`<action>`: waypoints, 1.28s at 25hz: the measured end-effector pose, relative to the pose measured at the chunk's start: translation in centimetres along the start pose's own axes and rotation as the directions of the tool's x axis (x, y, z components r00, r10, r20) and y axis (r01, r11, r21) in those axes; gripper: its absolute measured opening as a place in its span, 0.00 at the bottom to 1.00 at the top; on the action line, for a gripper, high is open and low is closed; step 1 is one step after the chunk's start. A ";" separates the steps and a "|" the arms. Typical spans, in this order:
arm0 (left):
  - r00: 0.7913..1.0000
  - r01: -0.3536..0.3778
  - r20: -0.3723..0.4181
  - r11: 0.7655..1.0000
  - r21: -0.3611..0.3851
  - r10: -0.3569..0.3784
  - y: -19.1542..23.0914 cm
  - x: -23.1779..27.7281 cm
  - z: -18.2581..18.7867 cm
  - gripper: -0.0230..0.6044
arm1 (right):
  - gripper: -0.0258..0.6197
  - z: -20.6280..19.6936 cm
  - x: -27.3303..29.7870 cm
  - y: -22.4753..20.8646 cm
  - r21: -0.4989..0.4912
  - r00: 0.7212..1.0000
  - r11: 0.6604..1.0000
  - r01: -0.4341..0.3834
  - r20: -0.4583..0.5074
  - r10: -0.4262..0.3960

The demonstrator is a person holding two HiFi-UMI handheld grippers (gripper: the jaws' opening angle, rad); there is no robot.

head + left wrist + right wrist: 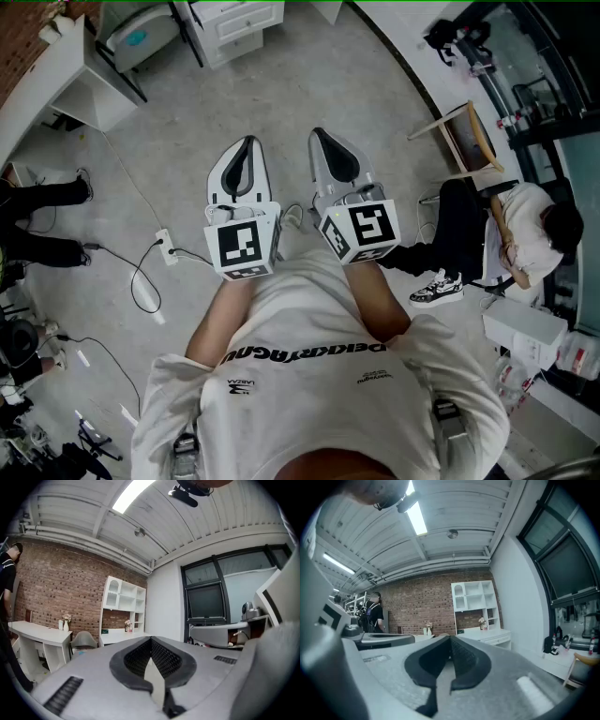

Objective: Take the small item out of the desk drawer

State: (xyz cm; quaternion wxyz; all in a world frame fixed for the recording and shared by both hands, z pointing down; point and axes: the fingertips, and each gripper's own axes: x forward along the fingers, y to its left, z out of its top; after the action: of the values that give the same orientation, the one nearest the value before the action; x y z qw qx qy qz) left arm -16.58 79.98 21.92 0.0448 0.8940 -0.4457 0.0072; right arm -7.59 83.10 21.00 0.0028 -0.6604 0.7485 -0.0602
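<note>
I hold both grippers side by side at chest height, pointing level across the room. My left gripper (247, 142) (151, 640) has its jaws closed together with nothing between them. So does my right gripper (319, 135) (450, 638), whose dark pads meet at the tip. A white desk unit with drawers (239, 21) (499, 637) stands far ahead by the brick wall, well away from both grippers. Its drawers look closed. No small item shows in any view.
Grey floor lies ahead, crossed by a power strip and cable (166, 246). A white desk (66, 75) and a grey chair (141, 37) stand at the left. A person's legs (37, 216) are at the left edge; a seated person (525, 234) and a wooden chair (469, 136) are at the right.
</note>
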 end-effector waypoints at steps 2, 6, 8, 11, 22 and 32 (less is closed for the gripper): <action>1.000 0.001 -0.002 1.000 0.003 -0.001 1.0 1.3 -0.4 0.03 | 0.04 -0.5 1.6 -0.2 0.008 1.000 1.000 -0.002 -0.001 0.002; 1.000 0.001 -0.022 1.000 -0.002 -0.001 2.1 4.2 -1.1 0.03 | 0.04 -1.0 4.5 -1.5 0.027 1.000 1.000 -0.003 -0.021 0.003; 1.000 0.003 -0.019 1.000 -0.001 -0.003 2.3 6.2 -0.7 0.03 | 0.04 -0.5 6.0 -2.7 0.029 1.000 1.000 -0.007 -0.016 0.007; 1.000 0.005 -0.011 1.000 0.001 -0.005 2.7 9.4 -0.5 0.03 | 0.04 0.2 8.6 -4.4 0.040 1.000 0.999 -0.022 -0.007 0.022; 0.999 0.002 -0.044 1.000 0.013 -0.002 3.1 19.5 -0.9 0.03 | 0.04 0.8 16.5 -10.9 0.077 1.000 0.997 -0.029 -0.001 0.029; 0.996 -0.037 -0.083 0.999 0.005 0.037 6.0 25.3 -3.1 0.03 | 0.04 -1.0 22.7 -13.2 0.080 0.998 0.995 -0.053 -0.041 0.057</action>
State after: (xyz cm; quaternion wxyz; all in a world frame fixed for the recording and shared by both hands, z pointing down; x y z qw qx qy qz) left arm -6.01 56.55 26.82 0.0618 0.8845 -0.4600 0.0462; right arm 2.50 59.20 24.93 0.0143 -0.6375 0.7633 -0.1037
